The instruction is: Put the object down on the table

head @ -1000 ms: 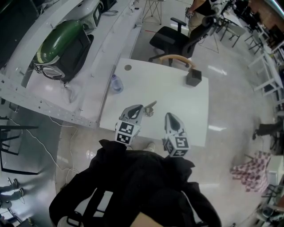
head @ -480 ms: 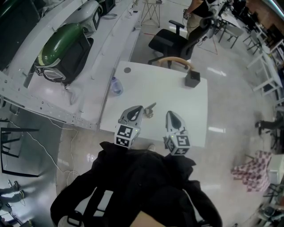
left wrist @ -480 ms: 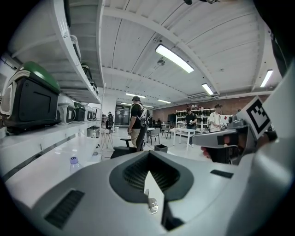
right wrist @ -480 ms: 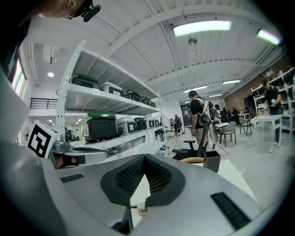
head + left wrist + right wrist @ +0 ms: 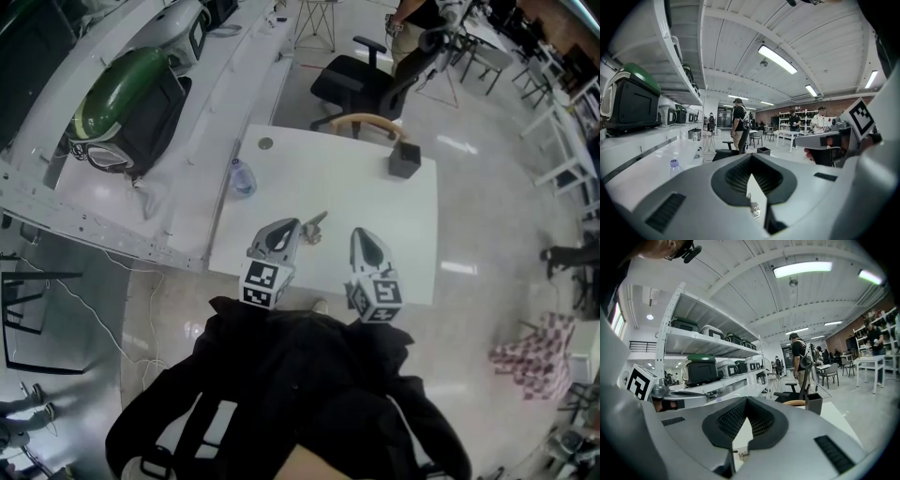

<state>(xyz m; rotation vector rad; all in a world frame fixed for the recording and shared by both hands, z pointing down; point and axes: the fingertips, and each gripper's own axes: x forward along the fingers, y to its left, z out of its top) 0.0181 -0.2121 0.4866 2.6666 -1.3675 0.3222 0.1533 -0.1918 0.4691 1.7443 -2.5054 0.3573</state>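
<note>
A small metal object (image 5: 315,228) lies on the white table (image 5: 412,244) near its front edge. It shows through the jaw gap in both gripper views, as the metal object (image 5: 753,211) on the left and the metal object (image 5: 740,454) on the right. My left gripper (image 5: 292,228) hovers just left of it, jaws shut with nothing between them. My right gripper (image 5: 361,236) is held a little to the right of the object, also shut and holding nothing. Whether the left tip touches the object I cannot tell.
A water bottle (image 5: 242,176) stands at the table's left edge and a dark square box (image 5: 404,160) at the far right corner. A wooden chair back (image 5: 367,122) and an office chair (image 5: 361,80) are behind the table. Shelving with a green-lidded machine (image 5: 131,89) runs along the left.
The head view has drifted slightly. Both grippers and the small object stay in nearly the same places.
</note>
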